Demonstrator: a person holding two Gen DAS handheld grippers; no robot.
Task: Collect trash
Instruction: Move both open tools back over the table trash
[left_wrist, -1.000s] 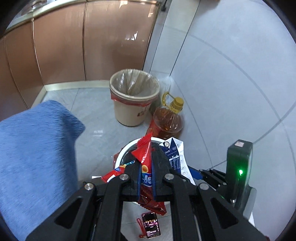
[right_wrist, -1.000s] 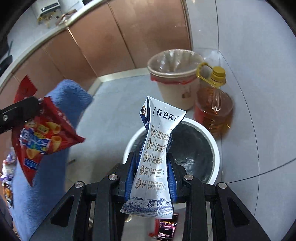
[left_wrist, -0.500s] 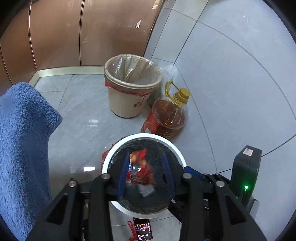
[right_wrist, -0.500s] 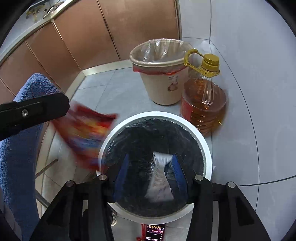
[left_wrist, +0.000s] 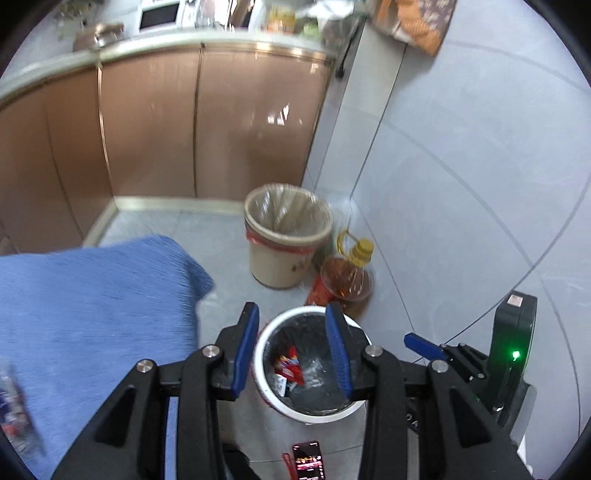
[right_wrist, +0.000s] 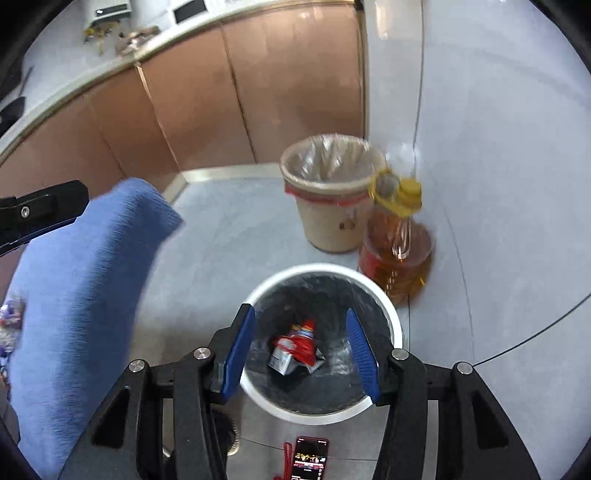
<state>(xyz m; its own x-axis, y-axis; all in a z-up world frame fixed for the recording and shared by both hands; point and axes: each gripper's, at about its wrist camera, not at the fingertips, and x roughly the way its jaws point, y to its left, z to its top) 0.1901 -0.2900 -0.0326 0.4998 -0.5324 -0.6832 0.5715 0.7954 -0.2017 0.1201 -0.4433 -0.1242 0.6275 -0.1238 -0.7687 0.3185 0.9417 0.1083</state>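
A white-rimmed bin (left_wrist: 263, 334) with a black liner stands on the floor below both grippers; it also shows in the right wrist view (right_wrist: 392, 314). A red snack wrapper (left_wrist: 291, 367) and a crumpled milk carton (right_wrist: 282, 360) lie inside it; the wrapper also shows in the right wrist view (right_wrist: 301, 341). My left gripper (left_wrist: 291, 325) is open and empty above the bin. My right gripper (right_wrist: 300, 326) is open and empty above the bin.
A beige bin (left_wrist: 286, 240) with a clear liner and a bottle of oil (left_wrist: 347, 275) stand against the wall. A blue towel (left_wrist: 92, 306) covers a surface at the left. A phone (right_wrist: 308, 458) lies on the floor. Brown cabinets (left_wrist: 207, 122) stand behind.
Both grippers opened and dropped their trash: the wrapper and the milk carton fell into the black-lined bin. Both grippers have since risen and tilted up, away from the bin.
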